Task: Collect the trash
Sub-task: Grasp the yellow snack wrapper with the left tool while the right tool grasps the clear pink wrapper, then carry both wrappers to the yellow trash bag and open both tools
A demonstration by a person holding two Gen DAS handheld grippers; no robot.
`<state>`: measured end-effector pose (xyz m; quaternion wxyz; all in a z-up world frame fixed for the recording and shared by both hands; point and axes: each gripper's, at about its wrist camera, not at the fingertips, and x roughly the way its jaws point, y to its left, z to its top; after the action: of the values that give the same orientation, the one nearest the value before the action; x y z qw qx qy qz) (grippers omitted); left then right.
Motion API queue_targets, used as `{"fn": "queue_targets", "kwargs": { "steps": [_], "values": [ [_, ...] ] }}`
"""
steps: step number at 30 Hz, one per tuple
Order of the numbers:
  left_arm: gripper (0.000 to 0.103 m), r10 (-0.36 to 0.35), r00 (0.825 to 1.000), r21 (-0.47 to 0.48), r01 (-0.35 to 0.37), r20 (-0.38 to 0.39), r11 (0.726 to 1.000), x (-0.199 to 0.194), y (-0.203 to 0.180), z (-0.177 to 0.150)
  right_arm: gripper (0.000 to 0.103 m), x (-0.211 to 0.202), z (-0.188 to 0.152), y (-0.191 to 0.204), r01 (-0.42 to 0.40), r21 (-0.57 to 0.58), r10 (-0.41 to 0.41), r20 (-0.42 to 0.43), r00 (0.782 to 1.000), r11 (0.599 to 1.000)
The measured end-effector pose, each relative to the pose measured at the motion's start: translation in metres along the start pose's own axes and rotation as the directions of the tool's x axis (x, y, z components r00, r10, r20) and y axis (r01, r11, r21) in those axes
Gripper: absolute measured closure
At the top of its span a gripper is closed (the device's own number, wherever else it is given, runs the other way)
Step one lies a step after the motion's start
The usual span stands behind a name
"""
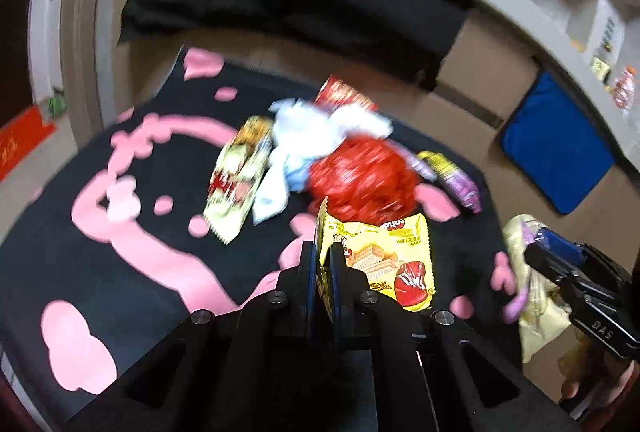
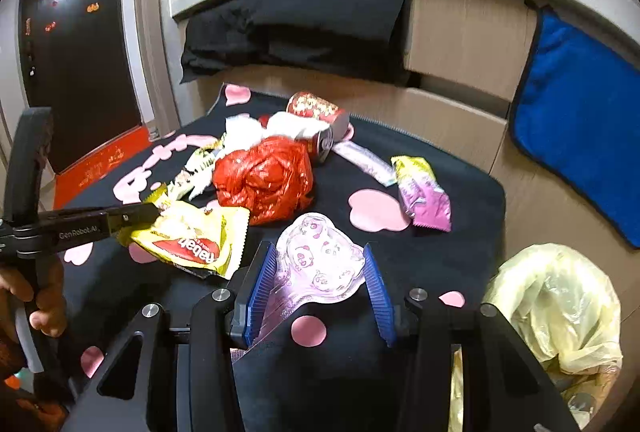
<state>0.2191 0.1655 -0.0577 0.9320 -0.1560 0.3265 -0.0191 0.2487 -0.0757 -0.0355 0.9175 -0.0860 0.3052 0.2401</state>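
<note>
- Black cloth (image 2: 460,192) with pink shapes covers the table; a blue towel (image 2: 580,120) hangs behind it.
- Left gripper (image 1: 323,272) is pinched on a yellow wrapper (image 1: 384,260).
- Right gripper (image 2: 320,284) clamps a pink panda packet (image 2: 320,260).
- Remaining trash is piled mid-cloth: red bag (image 2: 264,176), can (image 2: 316,112).
- Yellow bin bag (image 2: 560,312) is cut off at the right edge.
- Left view is blurred.

The cloth (image 2: 460,200) is black with pink hearts and blobs. At its centre sits a glossy red bag (image 2: 264,176), with white crumpled paper (image 2: 248,126) at 11 o'clock and a red, gold-printed can (image 2: 316,108) at 12. The held wrapper (image 2: 196,240) is yellow with a red patch. The pink packet (image 2: 320,260) shows panda-like prints, possibly. At 3 o'clock hangs a blue towel (image 2: 580,136); at 5, a pale yellow bag (image 2: 560,312).
</note>
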Motion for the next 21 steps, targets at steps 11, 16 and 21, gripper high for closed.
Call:
{"fn": "queue_targets", "kwargs": {
  "steps": [11, 16, 21],
  "values": [
    [0.096, -0.052, 0.976, 0.201, 0.009, 0.212, 0.98, -0.081, -0.086, 0.028, 0.06, -0.073, 0.011, -0.027, 0.028, 0.047, -0.035, 0.152, 0.988, 0.998],
    [0.096, -0.105, 0.966, 0.272, 0.037, 0.238, 0.962, -0.096, -0.132, 0.035, 0.06, -0.112, 0.013, -0.046, 0.078, 0.053, -0.088, 0.22, 0.972, 0.996],
    [0.096, -0.164, 0.956, 0.335, 0.076, 0.244, 0.939, -0.095, -0.176, 0.037, 0.06, -0.149, 0.014, -0.078, 0.138, 0.091, -0.158, 0.269, 0.95, 0.986]
  ]
}}
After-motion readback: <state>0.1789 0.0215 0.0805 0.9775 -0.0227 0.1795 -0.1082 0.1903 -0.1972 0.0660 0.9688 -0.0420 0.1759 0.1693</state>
